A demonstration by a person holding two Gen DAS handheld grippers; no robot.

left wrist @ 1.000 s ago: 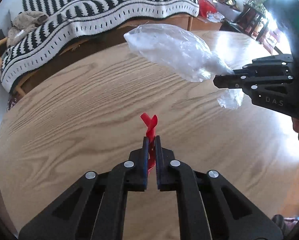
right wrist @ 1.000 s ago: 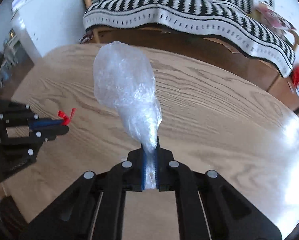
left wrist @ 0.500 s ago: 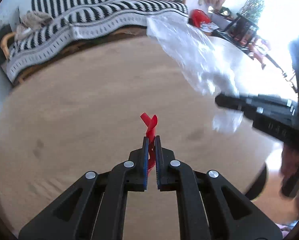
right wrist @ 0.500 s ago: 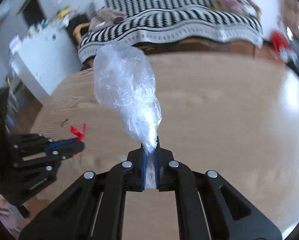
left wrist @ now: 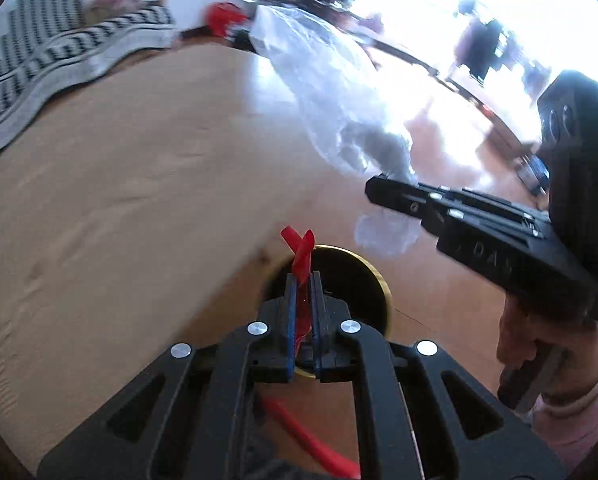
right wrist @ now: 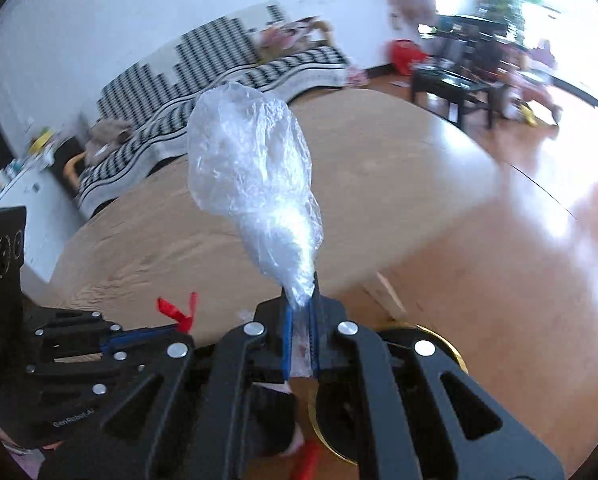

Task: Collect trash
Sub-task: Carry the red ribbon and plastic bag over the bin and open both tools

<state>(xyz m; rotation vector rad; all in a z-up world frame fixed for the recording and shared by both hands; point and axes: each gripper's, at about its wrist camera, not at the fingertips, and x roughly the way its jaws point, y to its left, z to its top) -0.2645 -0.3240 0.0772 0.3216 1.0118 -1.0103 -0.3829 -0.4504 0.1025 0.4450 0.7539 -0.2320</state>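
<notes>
wood table (left wrist: 119,184) | left gripper (left wrist: 303,280) fingers clamp red scrap (left wrist: 301,248) | right gripper (right wrist: 299,300) pinches clear bag (right wrist: 251,168) | bin (left wrist: 363,276), perhaps, left view only

A bin (left wrist: 373,280) stands on the floor (left wrist: 451,304) just beside the table (left wrist: 139,200).

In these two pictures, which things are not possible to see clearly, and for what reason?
- Bin, left wrist view: the left gripper covers most of its opening, so its contents cannot be told.
- Bin, right wrist view: only a gold rim shows behind the right gripper.
- Clear plastic bag: any contents are unreadable through the crinkled film.
- Red scrap: its lower end is hidden between the fingers.
- Room behind: blurred and overexposed.
</notes>
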